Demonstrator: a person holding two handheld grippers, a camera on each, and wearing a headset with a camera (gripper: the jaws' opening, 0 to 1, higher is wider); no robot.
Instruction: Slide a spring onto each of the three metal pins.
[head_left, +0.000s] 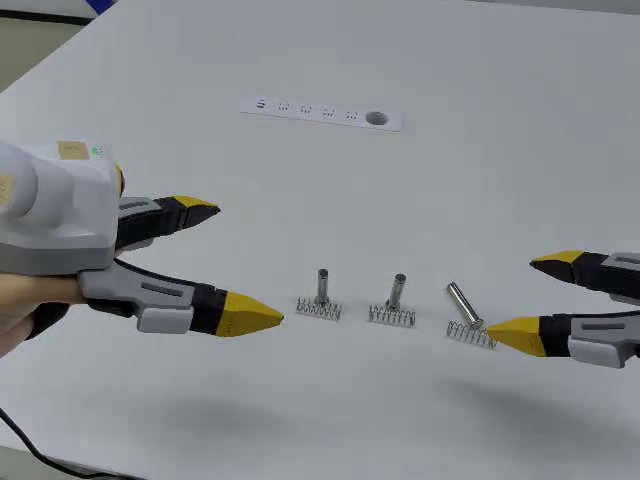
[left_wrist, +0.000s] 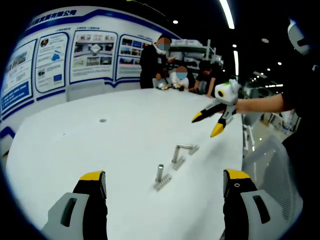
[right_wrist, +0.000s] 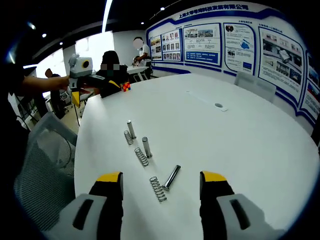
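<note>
Springs (head_left: 391, 316), three of them, lie on their sides in a row on the white table (head_left: 500, 150). Each is a short coil of thin silvery wire, and each sits just beside the foot of one of the three pins (head_left: 397, 291). None is on a pin yet. The pins are plain, smooth metal rods. The two nearer my left gripper (head_left: 248, 264) stand upright, and the third, nearest my right gripper (head_left: 512, 296), lies on its side with its spring close by.

I hold both grippers just above the table, one at each end of the row. Their yellow-tipped jaws are spread wide and hold nothing. The lower tip of my right gripper is just beside the last spring, though I cannot tell whether they touch. Beyond the row, a socket strip (head_left: 320, 112) lies flat on the table.
</note>
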